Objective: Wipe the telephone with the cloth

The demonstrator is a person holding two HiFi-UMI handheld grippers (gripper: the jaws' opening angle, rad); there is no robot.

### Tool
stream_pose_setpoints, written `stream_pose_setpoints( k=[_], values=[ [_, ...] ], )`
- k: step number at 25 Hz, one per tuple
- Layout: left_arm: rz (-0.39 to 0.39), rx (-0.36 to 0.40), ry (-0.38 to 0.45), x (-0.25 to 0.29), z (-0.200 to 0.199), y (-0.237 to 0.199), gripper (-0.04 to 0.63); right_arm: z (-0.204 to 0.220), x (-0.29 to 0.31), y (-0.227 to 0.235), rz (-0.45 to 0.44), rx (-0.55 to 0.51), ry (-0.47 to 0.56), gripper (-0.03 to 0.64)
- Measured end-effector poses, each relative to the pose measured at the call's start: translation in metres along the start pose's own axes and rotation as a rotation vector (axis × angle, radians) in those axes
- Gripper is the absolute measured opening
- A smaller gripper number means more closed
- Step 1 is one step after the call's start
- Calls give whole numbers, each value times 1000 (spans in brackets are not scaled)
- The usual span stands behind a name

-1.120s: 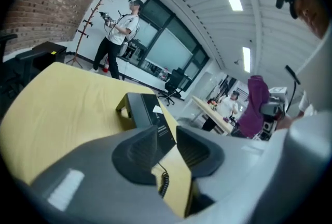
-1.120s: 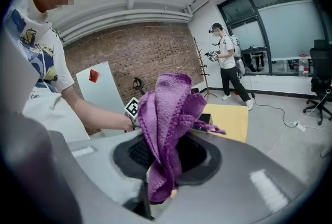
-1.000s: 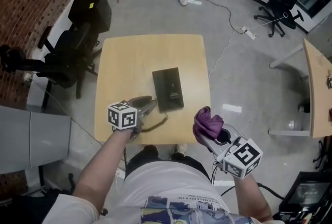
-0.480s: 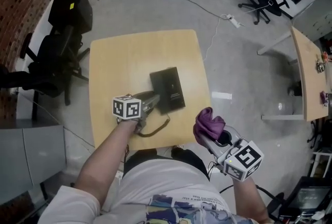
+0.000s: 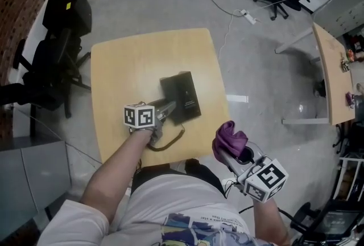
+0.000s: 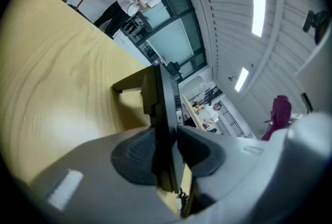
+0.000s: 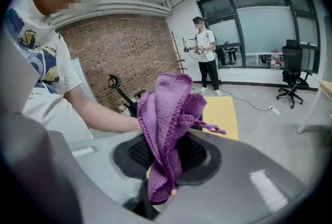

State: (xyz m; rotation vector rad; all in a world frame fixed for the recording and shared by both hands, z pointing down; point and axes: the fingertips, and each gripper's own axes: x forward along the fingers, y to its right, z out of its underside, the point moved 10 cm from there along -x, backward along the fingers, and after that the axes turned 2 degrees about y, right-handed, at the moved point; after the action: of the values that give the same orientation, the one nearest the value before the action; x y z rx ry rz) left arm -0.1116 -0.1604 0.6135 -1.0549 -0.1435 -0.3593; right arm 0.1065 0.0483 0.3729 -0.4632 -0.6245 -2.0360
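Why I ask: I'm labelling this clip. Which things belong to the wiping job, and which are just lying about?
Job: phone, cloth, table under the phone.
Lying about: chair, power strip on the floor, side desk.

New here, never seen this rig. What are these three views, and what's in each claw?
There is no robot: a person holds a hand-held claw in each hand. The head view comes from a camera on the person's head, looking down. The other two cameras ride on the claws. On the wooden table is a dark flat telephone, with a dark strap near it. The left claw has just been closing and pinches the telephone's near edge. The right claw clamps a purple cloth, held off the table's near edge and not touching the telephone.
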Motion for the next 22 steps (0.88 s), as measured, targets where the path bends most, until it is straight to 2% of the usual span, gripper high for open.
stream_pose_setpoints(
  k=[9, 14, 22],
  values=[
    [-55, 5, 11, -2, 0, 4, 109, 0, -6, 4, -1, -3, 8, 91],
    [-35, 15, 38, -6, -1, 13, 89, -2, -5, 7, -20, -16, 18, 91],
    [-47, 58, 75, -25, -1, 35, 81, -5, -8, 24, -85, -50, 42, 91]
  ],
)
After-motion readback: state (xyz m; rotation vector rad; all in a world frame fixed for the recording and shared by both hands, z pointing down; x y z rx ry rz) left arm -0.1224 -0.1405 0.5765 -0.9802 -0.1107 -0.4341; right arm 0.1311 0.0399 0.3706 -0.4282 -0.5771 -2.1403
